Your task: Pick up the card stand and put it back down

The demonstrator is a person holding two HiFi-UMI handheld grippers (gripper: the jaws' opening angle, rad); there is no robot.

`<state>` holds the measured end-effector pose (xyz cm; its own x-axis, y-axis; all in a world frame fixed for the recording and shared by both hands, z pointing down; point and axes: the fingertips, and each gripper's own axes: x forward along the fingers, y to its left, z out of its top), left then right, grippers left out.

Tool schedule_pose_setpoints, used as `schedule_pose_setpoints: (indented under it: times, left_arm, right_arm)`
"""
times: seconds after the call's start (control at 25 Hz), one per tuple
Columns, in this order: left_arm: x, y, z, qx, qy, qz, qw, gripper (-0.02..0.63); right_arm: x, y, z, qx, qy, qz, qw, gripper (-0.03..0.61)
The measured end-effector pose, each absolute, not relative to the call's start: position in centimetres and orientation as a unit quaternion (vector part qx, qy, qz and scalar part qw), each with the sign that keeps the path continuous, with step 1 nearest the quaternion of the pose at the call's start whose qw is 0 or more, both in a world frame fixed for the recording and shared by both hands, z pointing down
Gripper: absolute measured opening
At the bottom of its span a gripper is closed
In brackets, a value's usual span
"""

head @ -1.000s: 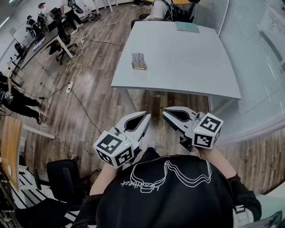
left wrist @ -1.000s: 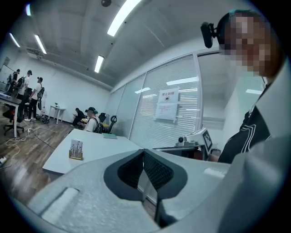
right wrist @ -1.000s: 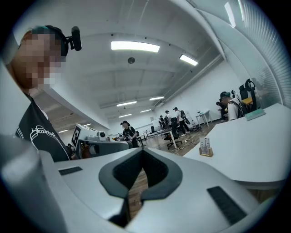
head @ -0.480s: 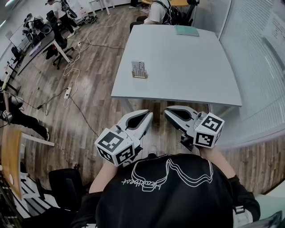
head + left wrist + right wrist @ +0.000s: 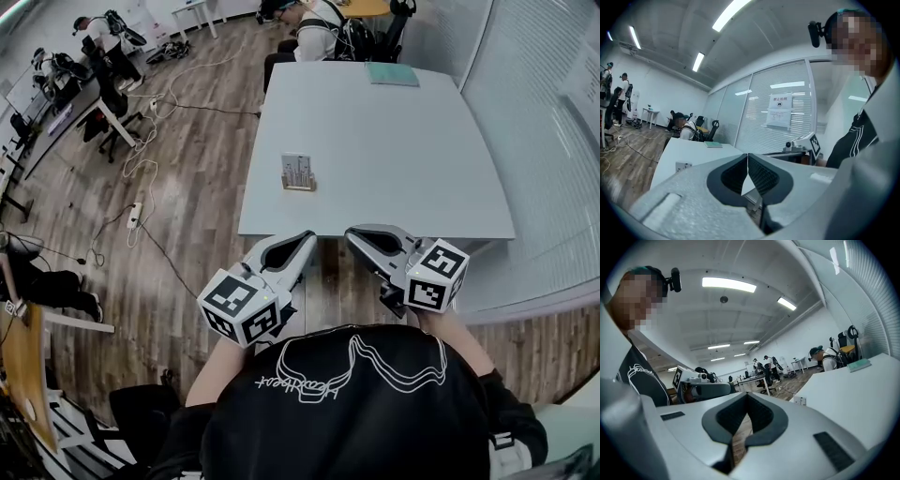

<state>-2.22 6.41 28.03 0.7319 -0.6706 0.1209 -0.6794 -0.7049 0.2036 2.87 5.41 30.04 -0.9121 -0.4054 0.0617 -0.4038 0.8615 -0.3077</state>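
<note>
The card stand point(image 5: 298, 173), a small wooden base holding a pale upright card, stands near the left front part of the white table point(image 5: 403, 141). It also shows small in the left gripper view point(image 5: 684, 165) and the right gripper view point(image 5: 802, 401). My left gripper point(image 5: 308, 240) is shut and empty, with its tips at the table's near edge, well short of the stand. Beside it, my right gripper point(image 5: 352, 234) is also shut and empty. The jaws meet with nothing between them in both gripper views point(image 5: 748, 155) point(image 5: 746, 395).
A green notebook point(image 5: 392, 75) lies at the table's far end, where a person point(image 5: 314, 21) sits. A glass wall with blinds point(image 5: 553, 112) runs along the right. Desks, chairs point(image 5: 103, 89) and floor cables point(image 5: 141, 164) fill the left side.
The table and card stand have come nearer. Both grippers, still shut, have moved forward together up to the table's near edge.
</note>
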Motion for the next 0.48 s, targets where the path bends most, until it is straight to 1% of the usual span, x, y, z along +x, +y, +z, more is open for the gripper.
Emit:
schedule_pose_setpoints:
  times: [0.08, 0.36, 0.48]
  left_arm:
    - [-3.3, 5.1, 28.3, 0.924, -0.362, 0.021, 0.12, 0.015]
    - [-5.3, 1.3, 30.8, 0.926, -0.35, 0.048, 0.13, 0.015]
    - [-5.8, 0.4, 32.0, 0.924, -0.354, 0.056, 0.134, 0.015]
  right_arm:
    - [1.9, 4.2, 30.3, -0.219, 0.964, -0.148, -0.011, 0.009]
    - [-0.1, 0.7, 31.3, -0.239, 0.958, -0.153, -0.021, 0.009]
    - [-0.4, 0.4, 32.3, -0.247, 0.958, -0.136, -0.047, 0.009]
